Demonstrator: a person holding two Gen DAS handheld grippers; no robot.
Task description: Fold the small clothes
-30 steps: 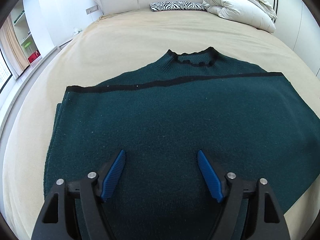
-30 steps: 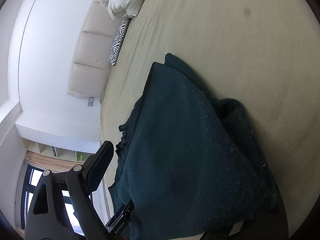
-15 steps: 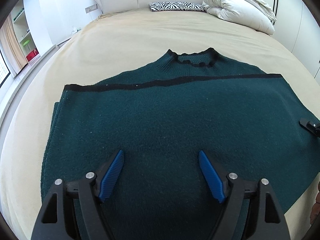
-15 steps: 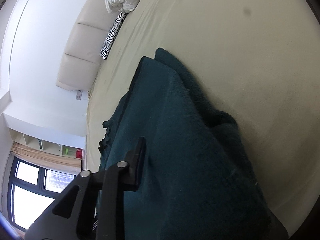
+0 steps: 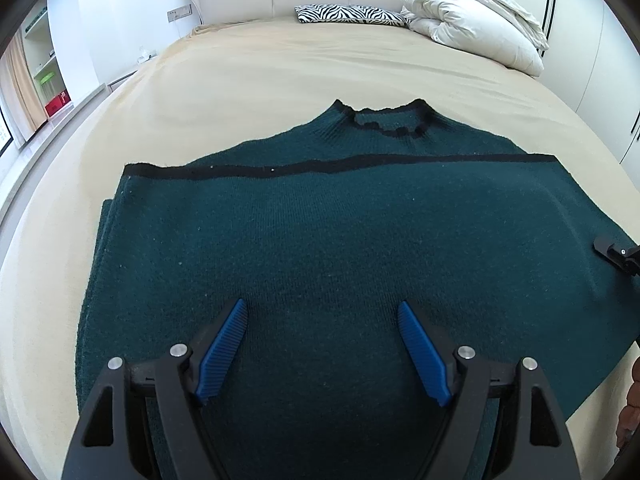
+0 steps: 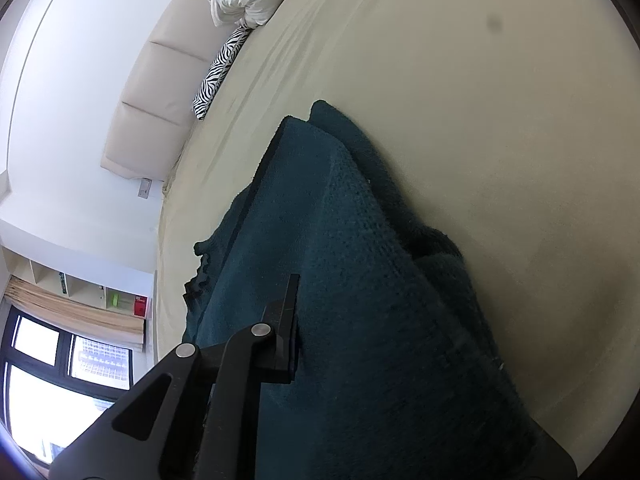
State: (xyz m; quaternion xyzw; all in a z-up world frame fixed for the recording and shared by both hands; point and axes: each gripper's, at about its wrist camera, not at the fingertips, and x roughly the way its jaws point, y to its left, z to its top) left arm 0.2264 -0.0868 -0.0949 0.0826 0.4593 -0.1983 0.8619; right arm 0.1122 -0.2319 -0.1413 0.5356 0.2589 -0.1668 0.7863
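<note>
A dark teal knit sweater [image 5: 328, 236] with black trim lies on the beige bed [image 5: 280, 68], its lower part folded up over the chest and the collar pointing away. My left gripper [image 5: 322, 340] hovers open over the near middle of the sweater, blue pads spread wide. My right gripper [image 6: 304, 332] is at the sweater's right edge, turned sideways and shut on the sweater's folded edge [image 6: 360, 280]; only one finger [image 6: 286, 320] shows, the other is hidden under the cloth. Its tip shows in the left wrist view [image 5: 616, 256].
A zebra-print pillow [image 5: 348, 14] and a white duvet [image 5: 476, 24] lie at the headboard. Shelves and a window [image 6: 60, 344] stand to the left of the bed. The bed's left edge [image 5: 36, 184] is near.
My right gripper moved in onto the sweater's right edge and closed on the fold; its tip came into the left wrist view. The left gripper stayed open and nearly still.
</note>
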